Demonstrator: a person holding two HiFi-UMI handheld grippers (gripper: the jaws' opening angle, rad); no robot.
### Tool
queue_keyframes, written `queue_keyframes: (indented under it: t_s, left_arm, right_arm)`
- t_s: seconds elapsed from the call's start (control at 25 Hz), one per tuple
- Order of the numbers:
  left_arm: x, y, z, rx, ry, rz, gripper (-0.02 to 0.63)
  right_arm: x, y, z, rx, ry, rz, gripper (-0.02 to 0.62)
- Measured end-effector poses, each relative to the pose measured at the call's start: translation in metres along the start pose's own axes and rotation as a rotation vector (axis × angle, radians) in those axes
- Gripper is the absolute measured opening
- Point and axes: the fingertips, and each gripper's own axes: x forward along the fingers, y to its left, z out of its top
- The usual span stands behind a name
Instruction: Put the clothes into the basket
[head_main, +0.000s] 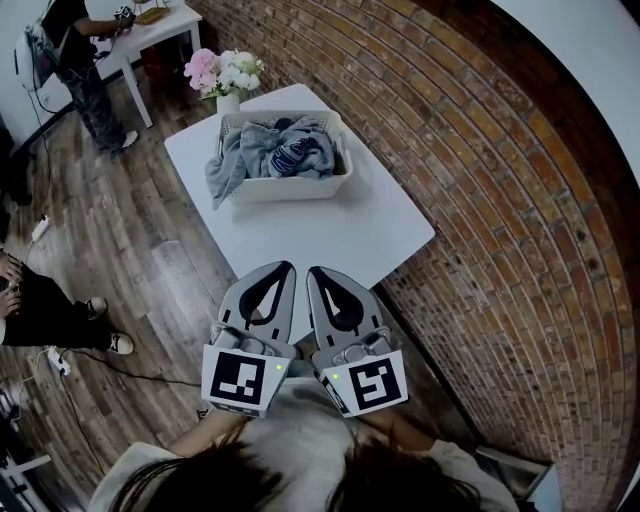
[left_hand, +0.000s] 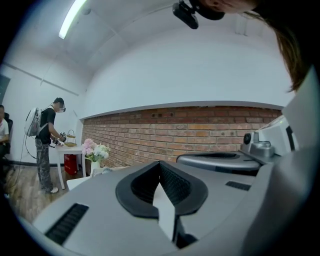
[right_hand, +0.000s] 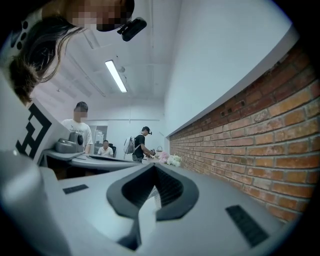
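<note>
Left hand-held gripper (head_main: 281, 270), right hand-held gripper (head_main: 316, 273): jaws pressed together, holding nothing.
Basket (head_main: 290, 189) on worktop (head_main: 340, 235), long axis crosswise; clothes (head_main: 285, 150) inside, grey piece draping left rim.

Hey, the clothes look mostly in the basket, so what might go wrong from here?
1. A grey garment hangs over the basket's left rim and may slip out onto the table.
2. The flower vase stands close behind the basket; tucking the garment in might knock it over.
</note>
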Motion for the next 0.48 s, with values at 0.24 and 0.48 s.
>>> queue_keyframes:
  t_s: [0.24, 0.48]
  left_arm:
    - [-0.004, -0.002, -0.005, 0.007, 0.009, -0.025, 0.008]
    - [-0.013, -0.002, -0.009, 0.019, 0.008, -0.054, 0.006]
  right_arm:
    - [-0.004, 0.004, -0.001, -0.002, 0.002, -0.020, 0.006]
    - [-0.007, 0.018, -0.008, 0.006, -0.005, -0.036, 0.006]
